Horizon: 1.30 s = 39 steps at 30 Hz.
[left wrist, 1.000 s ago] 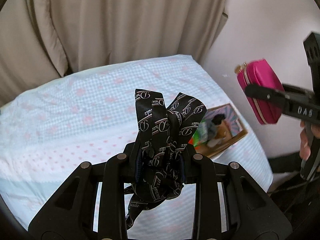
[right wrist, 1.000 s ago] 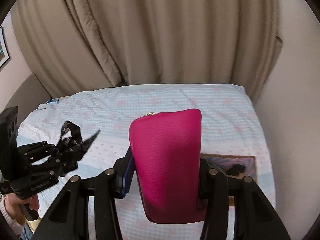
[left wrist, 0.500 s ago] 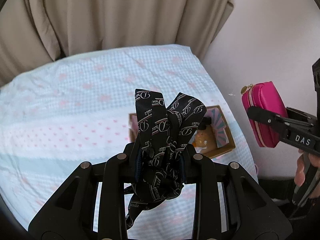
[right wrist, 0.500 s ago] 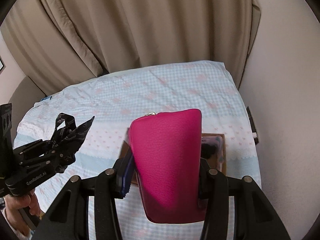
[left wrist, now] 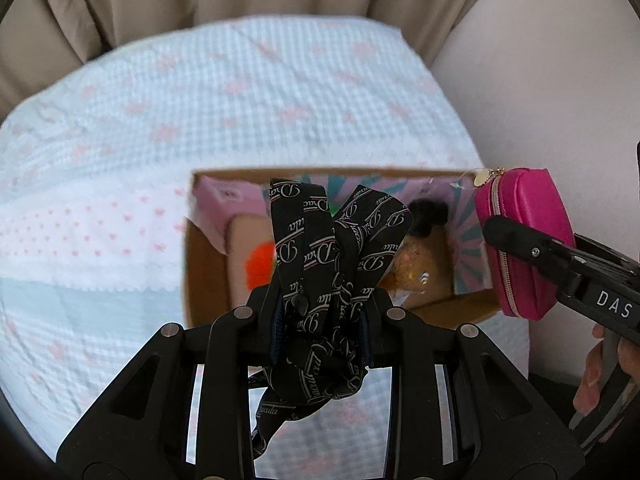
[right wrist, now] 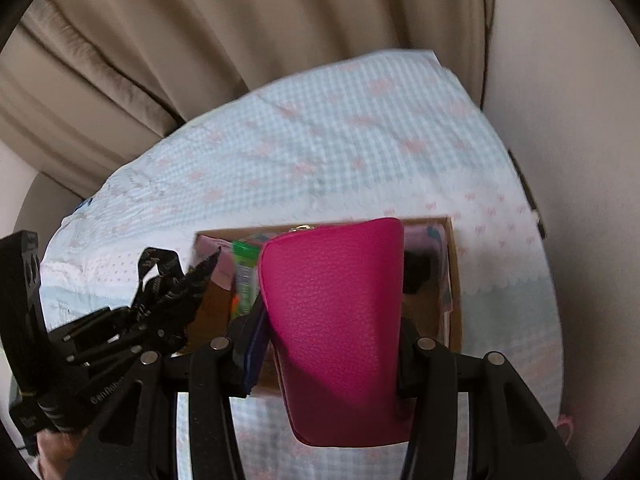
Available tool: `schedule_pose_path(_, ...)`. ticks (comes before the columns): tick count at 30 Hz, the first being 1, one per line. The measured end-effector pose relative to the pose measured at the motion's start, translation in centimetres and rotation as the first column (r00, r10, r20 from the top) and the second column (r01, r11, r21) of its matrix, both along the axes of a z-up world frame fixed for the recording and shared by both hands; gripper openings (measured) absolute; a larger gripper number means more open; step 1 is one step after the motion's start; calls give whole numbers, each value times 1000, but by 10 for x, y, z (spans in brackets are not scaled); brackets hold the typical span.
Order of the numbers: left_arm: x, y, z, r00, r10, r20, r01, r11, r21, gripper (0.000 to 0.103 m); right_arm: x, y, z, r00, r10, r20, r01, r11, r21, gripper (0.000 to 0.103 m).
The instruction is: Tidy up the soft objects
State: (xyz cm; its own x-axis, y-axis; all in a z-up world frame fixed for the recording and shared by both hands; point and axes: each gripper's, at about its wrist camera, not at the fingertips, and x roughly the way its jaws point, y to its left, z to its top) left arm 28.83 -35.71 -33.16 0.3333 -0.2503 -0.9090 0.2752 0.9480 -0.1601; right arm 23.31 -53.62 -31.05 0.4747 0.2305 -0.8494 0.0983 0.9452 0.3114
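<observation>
My left gripper (left wrist: 320,312) is shut on a black patterned scarf (left wrist: 340,240), held above the near part of an open cardboard box (left wrist: 200,240) on the bed. My right gripper (right wrist: 328,344) is shut on a pink zip pouch (right wrist: 336,312), held over the same box (right wrist: 454,280). In the left wrist view the pouch (left wrist: 524,240) hangs at the box's right end. In the right wrist view the scarf (right wrist: 172,284) and left gripper are at the box's left end. Inside the box lie a brown plush toy (left wrist: 416,268), an orange item (left wrist: 260,264) and a green packet (right wrist: 244,276).
The bed is covered by a light blue checked blanket with pink marks (left wrist: 200,100). Beige curtains (right wrist: 240,40) hang behind it. A pale wall (left wrist: 560,80) runs close along the bed's right side. The person's hand (left wrist: 608,364) is at lower right.
Both grippers have moved forward and down towards the box, which now looks larger and sits directly under the scarf and the pouch. Both grips are unchanged.
</observation>
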Motion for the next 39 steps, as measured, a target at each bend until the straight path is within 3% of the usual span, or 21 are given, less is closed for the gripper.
schedule_pose_path(5, 7, -21, -41, 998, -37, -51, 39, 999, 32, 25, 8, -11, -40, 997, -32, -70, 34, 999, 19, 45)
schedule_pose_path(12, 11, -38, -64, 997, -59, -59, 63, 996, 63, 27, 18, -24, -74, 989, -61, -136, 70, 996, 63, 46)
schedule_pose_path(13, 11, -39, -64, 997, -66, -45, 69, 995, 74, 37, 20, -24, -75, 988, -64, -140, 76, 994, 75, 47)
schedule_pose_path(15, 10, -40, -63, 996, -75, -43, 78, 994, 75, 75, 23, -23, -76, 988, -62, -141, 76, 993, 95, 52)
schedule_pose_path(16, 9, -39, -62, 996, -80, -39, 83, 993, 82, 103, 24, -22, -74, 990, -53, -134, 66, 993, 99, 65)
schedule_pose_path(17, 7, -38, -58, 996, -88, -20, 89, 992, 94, 103, 24, -21, -71, 991, -46, -122, 57, 994, 95, 74)
schedule_pose_path(18, 5, -36, -55, 995, -98, -5, 98, 989, 109, 103, 24, -20, -67, 993, -40, -108, 50, 995, 84, 95)
schedule_pose_path(19, 2, -33, -53, 994, -106, 1, 106, 987, 123, 103, 24, -18, -64, 995, -36, -96, 43, 997, 66, 103)
schedule_pose_path(23, -3, -21, -50, 996, -87, -22, 89, 989, 115, 103, 20, -9, -55, 998, -14, -65, 13, 1000, -24, 103)
schedule_pose_path(31, -22, -11, -33, 998, -70, -8, 70, 993, 94, 103, 9, -4, -41, 999, -9, -40, 8, 999, -32, 103)
schedule_pose_path(39, -46, 8, 23, 997, -56, 56, 53, 997, 47, 103, -19, 7, 16, 999, -22, 39, 25, 996, -84, 103)
